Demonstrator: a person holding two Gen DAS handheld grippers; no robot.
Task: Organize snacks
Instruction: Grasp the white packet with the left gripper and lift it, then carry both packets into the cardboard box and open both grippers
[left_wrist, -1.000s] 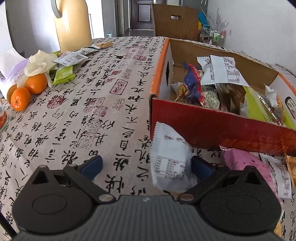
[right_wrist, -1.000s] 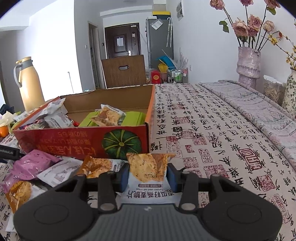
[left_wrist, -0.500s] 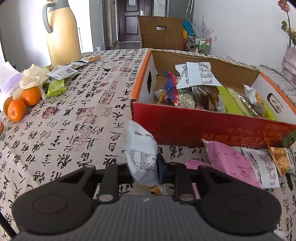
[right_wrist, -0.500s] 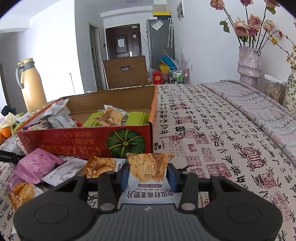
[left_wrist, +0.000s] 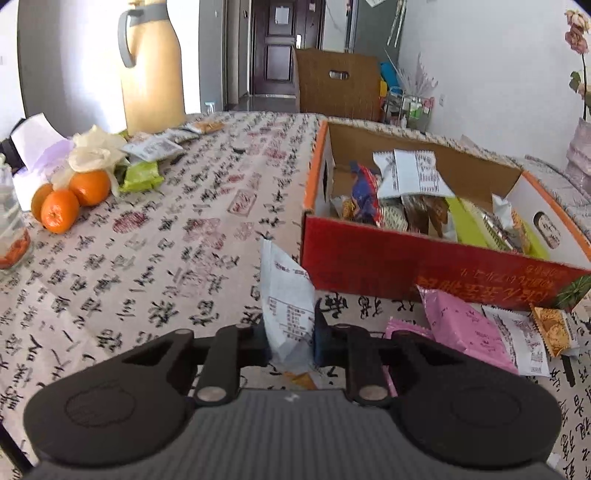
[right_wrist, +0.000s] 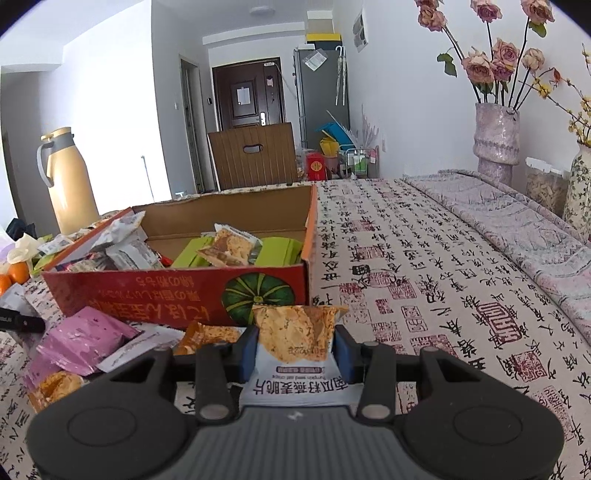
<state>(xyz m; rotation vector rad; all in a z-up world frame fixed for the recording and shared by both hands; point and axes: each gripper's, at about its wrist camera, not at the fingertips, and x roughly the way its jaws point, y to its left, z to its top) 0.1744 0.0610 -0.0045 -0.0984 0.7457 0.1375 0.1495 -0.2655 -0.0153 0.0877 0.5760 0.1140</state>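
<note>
My left gripper (left_wrist: 290, 341) is shut on a white snack packet (left_wrist: 286, 295) and holds it upright above the table, in front of the left corner of the red cardboard box (left_wrist: 424, 260). My right gripper (right_wrist: 294, 350) is shut on an orange-and-white oat crisp packet (right_wrist: 295, 332), just in front of the box's (right_wrist: 177, 291) right corner. The box holds several packets. Loose pink packets (left_wrist: 461, 325) (right_wrist: 81, 338) and orange ones lie in front of it.
Oranges (left_wrist: 61, 210), a glass jar (left_wrist: 11, 236), a yellow thermos (left_wrist: 151, 70) and more packets (left_wrist: 155, 149) stand at the far left. Flower vases (right_wrist: 495, 142) stand at the far right. A chair back (right_wrist: 253, 155) is behind the table.
My left gripper closed on the white packet and lifted it, moving back from the box. My right gripper rose slightly with its packet held.
</note>
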